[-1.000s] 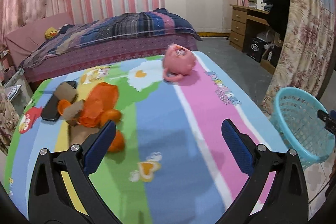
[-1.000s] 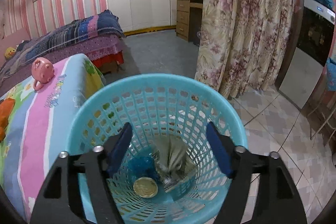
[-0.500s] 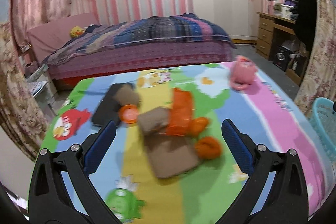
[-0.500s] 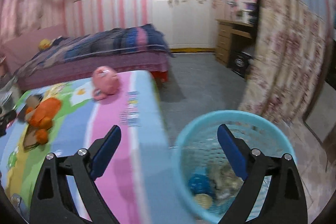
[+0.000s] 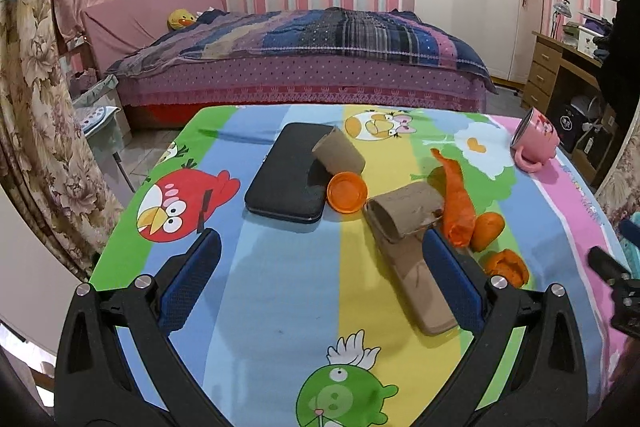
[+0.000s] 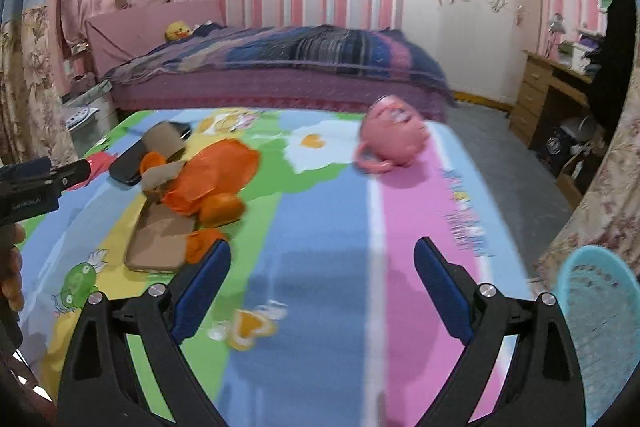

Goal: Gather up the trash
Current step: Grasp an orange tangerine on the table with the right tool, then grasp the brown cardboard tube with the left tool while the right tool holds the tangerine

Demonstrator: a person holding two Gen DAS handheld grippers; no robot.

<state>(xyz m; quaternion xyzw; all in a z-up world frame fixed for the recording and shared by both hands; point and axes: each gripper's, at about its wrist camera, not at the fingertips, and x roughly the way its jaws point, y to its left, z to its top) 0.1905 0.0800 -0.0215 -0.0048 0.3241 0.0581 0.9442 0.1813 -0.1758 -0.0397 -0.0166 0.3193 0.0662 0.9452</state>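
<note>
Both my grippers hovered over the table point(image 5: 280, 307), which was covered by a cartoon-bird cloth. My left gripper point(image 5: 320, 283) had its jaws spread wide with nothing between the pads; only bare cloth showed in the gap. Its right finger point(image 5: 452, 283) overlapped the near end of a flat cardboard piece point(image 5: 416, 283) in the picture; I could not tell whether it touched it.

My right gripper point(image 6: 322, 287) also stood wide and empty, over the blue and pink stripes near the table's right side.

The trash lay in a cluster at mid-table, right of centre in the left wrist view. One cardboard tube point(image 5: 340, 153) lay on the far right corner of a black case point(image 5: 290, 173). An orange lid point(image 5: 347, 193) sat just beside the case's right edge, touching that tube. A second tube point(image 5: 406, 213) lay across the far end of the flat cardboard. An orange bag point(image 5: 458, 207) lay just right of it, with two pieces of orange peel point(image 5: 487, 227) close by on the near right.

A pink mug point(image 5: 534, 143) lay tipped on its side at the far right of the table, well apart from the trash.

The teal basket point(image 6: 600, 311) stood off the table's right edge, low at the right of the right wrist view, which was blurred.
</note>
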